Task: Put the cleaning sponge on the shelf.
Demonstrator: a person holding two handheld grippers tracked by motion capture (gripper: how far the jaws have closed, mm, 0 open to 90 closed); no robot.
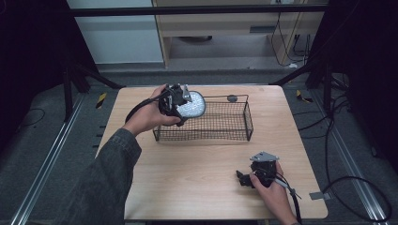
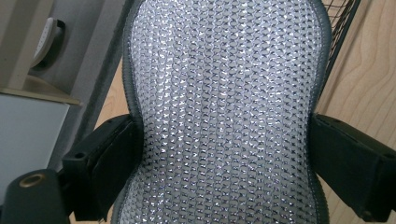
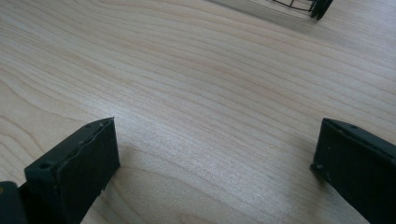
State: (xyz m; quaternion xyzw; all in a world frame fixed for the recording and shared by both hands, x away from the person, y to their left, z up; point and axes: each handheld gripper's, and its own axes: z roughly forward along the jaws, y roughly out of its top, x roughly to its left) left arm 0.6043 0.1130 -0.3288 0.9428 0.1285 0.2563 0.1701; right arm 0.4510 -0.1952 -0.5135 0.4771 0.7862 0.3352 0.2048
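Now left gripper (image 1: 180,104) clamps sparkly pad (image 2: 224,112) at narrow waist, above basket (image 1: 234,136) left rim near desk (image 1: 197,178) far edge. Pad likely light, stiff-edged, bumpy, not slippery; waist grip suits. Right gripper (image 1: 241,178) spread, idle near desk's near-right corner.

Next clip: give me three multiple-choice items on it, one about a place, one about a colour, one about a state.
1. Where is the glittery pad?
A. over the wire basket's left end
B. flat on the table's near edge
C. under the right claw

2. What colour is the wire basket?
A. white
B. black
C. red

3. How is the right claw?
A. shut on the pad
B. shut on the basket
C. open, holding nothing

Key: 1 A, the left claw holds it there in the high view; 2 B, dark mesh; 3 C, its jaws stand apart over bare wooden table.
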